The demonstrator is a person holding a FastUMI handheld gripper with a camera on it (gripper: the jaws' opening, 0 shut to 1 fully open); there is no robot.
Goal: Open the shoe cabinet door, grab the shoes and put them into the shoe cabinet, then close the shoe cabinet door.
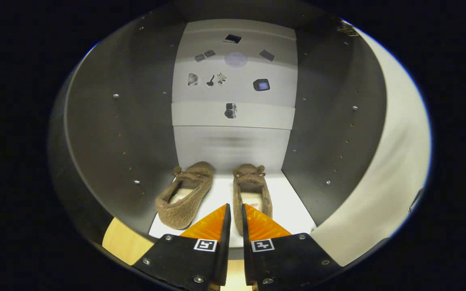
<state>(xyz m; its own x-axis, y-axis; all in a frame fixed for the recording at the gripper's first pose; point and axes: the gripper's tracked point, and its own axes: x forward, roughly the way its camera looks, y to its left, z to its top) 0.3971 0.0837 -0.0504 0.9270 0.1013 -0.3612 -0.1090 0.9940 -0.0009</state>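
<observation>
Our gripper (236, 212) has its jaws nearly shut, with just a thin gap between the two fingers, and we hold nothing. We see two fuzzy brown shoes side by side on the white floor of the shoe cabinet (115, 133), toes to the back wall. Each has a little bow on top. One shoe (186, 194) sits ahead and off to the side. The other shoe (252, 190) is just ahead of our fingers, its heel by the tips.
</observation>
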